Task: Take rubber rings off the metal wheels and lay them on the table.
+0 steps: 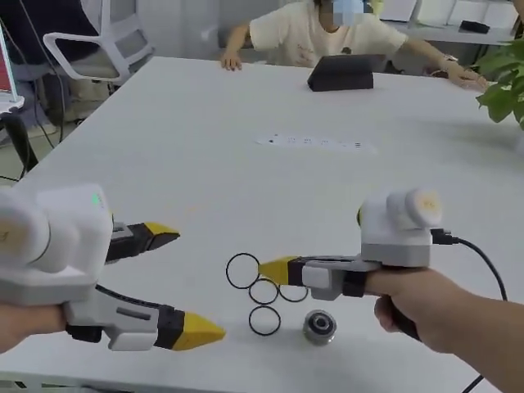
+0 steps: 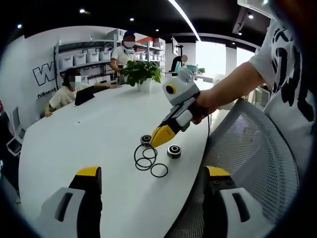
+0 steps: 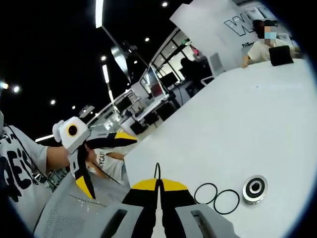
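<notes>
My right gripper (image 1: 267,268) points left over the white table (image 1: 205,147), shut on a thin black rubber ring (image 1: 243,271) that shows edge-on above its tips (image 3: 157,171). Loose rings (image 1: 264,320) lie just below and beside it on the table, two of them in the right gripper view (image 3: 205,193). A metal wheel (image 1: 319,326) stands next to them, and the left gripper view shows two wheels (image 2: 174,151). My left gripper (image 1: 180,282) hovers at the left with its yellow-tipped jaws wide apart and nothing between them, facing the rings (image 2: 159,170).
A person sits at the far side of the table behind a black stand (image 1: 340,72). A socket strip (image 1: 315,142) is set into the table's middle. A plant (image 1: 503,82) stands at the right edge, an office chair (image 1: 98,41) at the far left.
</notes>
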Motion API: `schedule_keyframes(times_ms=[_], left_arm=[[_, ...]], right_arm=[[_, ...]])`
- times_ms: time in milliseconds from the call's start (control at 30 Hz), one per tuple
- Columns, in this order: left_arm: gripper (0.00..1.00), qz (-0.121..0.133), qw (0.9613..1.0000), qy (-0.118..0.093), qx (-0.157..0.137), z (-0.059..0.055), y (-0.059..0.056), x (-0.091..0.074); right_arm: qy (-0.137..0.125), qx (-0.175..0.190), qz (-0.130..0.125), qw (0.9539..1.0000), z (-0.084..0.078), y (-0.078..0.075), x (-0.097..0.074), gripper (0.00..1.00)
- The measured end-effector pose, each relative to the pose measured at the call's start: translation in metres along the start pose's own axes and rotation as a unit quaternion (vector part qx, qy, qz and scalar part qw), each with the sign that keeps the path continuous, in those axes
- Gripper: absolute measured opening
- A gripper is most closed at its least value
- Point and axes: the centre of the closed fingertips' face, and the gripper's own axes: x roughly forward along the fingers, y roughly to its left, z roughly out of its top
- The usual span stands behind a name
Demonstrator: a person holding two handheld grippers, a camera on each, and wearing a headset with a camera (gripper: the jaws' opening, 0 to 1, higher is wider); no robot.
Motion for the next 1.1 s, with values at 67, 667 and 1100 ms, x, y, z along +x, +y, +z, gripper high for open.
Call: schedule_keyframes(times_ms=[67, 667, 1100], left_arm=[[0.82, 0.000, 1.0000, 0.002, 0.001, -0.002, -0.001, -0.001], [0.82, 0.009, 0.9999, 0.004, -0.006, -0.008, 0.000, -0.009], [0.82, 0.012, 0.9999, 0.007, -0.010, -0.012, 0.001, -0.012]], right_arm=[[0.004, 0.001, 0.000, 1.0000, -0.002, -0.001, 0.001, 0.00], [0.052, 0.011, -0.012, 0.9985, -0.030, -0.010, 0.016, 0.00], [0.080, 0.007, -0.016, 0.9966, -0.042, -0.015, 0.025, 0.00]])
